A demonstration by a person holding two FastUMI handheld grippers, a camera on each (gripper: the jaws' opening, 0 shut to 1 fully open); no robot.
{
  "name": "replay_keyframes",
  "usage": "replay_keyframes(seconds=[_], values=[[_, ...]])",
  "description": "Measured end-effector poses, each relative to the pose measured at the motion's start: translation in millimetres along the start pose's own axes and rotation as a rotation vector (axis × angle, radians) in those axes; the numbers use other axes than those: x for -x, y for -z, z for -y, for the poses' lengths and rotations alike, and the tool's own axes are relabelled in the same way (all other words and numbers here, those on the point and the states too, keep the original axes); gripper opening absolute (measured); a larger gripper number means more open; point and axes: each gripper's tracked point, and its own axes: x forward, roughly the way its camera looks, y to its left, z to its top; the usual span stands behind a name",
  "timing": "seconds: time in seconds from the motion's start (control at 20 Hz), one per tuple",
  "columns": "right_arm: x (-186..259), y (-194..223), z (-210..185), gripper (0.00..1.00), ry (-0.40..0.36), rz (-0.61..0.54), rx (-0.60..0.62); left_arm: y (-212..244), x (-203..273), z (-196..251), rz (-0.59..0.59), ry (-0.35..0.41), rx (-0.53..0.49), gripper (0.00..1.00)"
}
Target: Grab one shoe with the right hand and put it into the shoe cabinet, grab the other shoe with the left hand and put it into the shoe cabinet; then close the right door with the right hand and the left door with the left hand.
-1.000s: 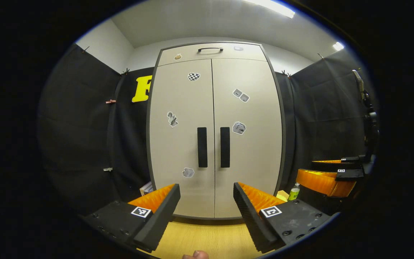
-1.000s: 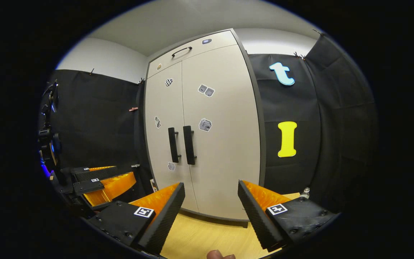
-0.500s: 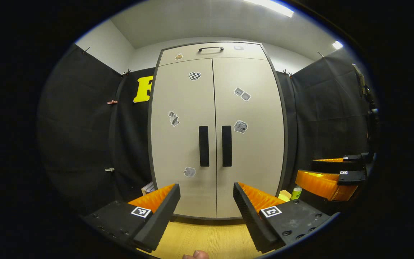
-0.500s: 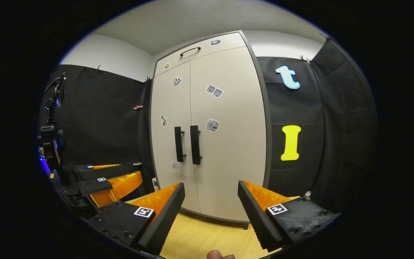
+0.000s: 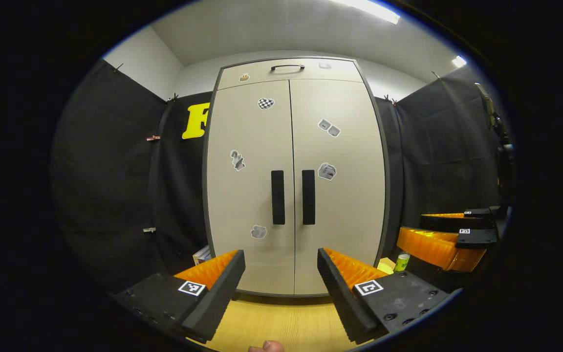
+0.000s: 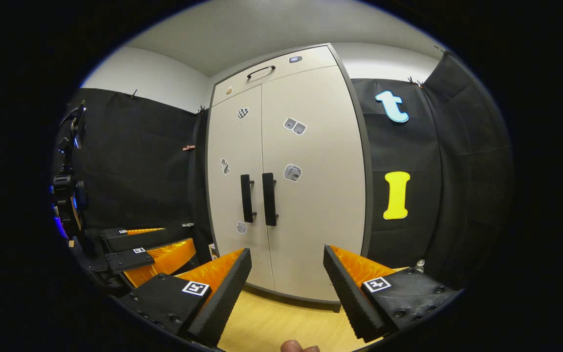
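A tall beige shoe cabinet (image 5: 293, 195) (image 6: 291, 195) stands ahead with both doors shut and two black vertical handles (image 5: 292, 197) (image 6: 258, 199) side by side at the middle seam. Small stickers dot the doors. My left gripper (image 5: 280, 274) is open, well short of the cabinet, with nothing between its fingers. My right gripper (image 6: 286, 276) is open too, off to the cabinet's right and angled toward it. The right gripper (image 5: 450, 234) appears at the right edge of the left gripper view; the left gripper (image 6: 140, 244) appears at the lower left of the right gripper view.
A light wooden floor (image 5: 281, 322) runs up to the cabinet's base. A green bottle (image 5: 401, 262) and a pale box stand by the cabinet's right foot; a small box (image 5: 202, 254) sits by its left foot. A top drawer with a black handle (image 5: 287, 67) caps the cabinet.
The right gripper view has swung slightly, so the cabinet sits a little further right and lower in it. The left gripper view has barely shifted. Both grippers stay open.
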Motion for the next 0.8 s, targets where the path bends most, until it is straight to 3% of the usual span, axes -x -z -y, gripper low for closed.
replay_keyframes(seconds=[0.8], values=[[-6.7,-0.5,6.4,0.98,0.008,-0.003,-0.008,-1.5,-9.9,6.4,0.0,0.012,-0.005,0.95]])
